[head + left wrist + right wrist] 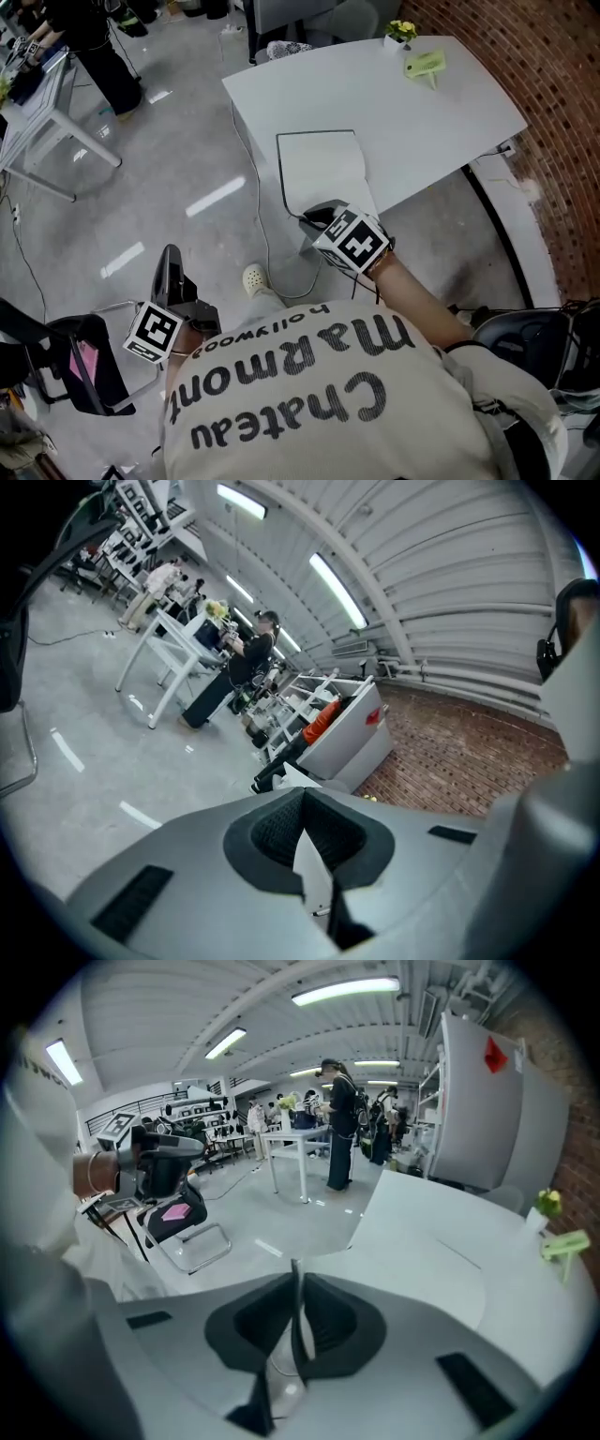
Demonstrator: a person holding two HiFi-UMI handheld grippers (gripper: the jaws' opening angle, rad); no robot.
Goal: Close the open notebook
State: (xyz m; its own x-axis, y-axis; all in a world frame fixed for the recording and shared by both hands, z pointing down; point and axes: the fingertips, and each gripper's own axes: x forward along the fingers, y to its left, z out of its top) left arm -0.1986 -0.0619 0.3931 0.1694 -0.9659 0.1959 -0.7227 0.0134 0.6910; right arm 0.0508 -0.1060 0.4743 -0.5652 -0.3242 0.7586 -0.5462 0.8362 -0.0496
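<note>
1. Head view, writing: the person's shirt [309, 394] carries dark print, upside down from here: "Chateau Marmont", with a smaller "Hollywood" beside it.
2. Head view, markers: the cube [354, 242] on each gripper shows black-and-white squares only, no letters.
3. Head view, task item: the notebook [319, 169] lies on the near left part of the white table [441, 122]. It is white face up, with a dark line along its left and far edges. The right gripper [314, 217] has its tips at the notebook's near edge.
4. Head view, containers: a small white pot [395, 42] at the table's far edge holds yellow flowers [401, 28]. A green tag [425, 64] stands just beside it, any print too small to read.
5. Head view: the left gripper [170, 262] is off the table, over the floor at near left. It is near a chair [52, 375] with a pink item [84, 361] on its seat.
6. Left gripper view: jaw tips pressed together, nothing between them. A white cabinet [352, 742] beyond bears a red mark [373, 716], not legible.
7. Right gripper view: jaws nearly together, pinching a thin leaf of the notebook seen edge-on.
</note>
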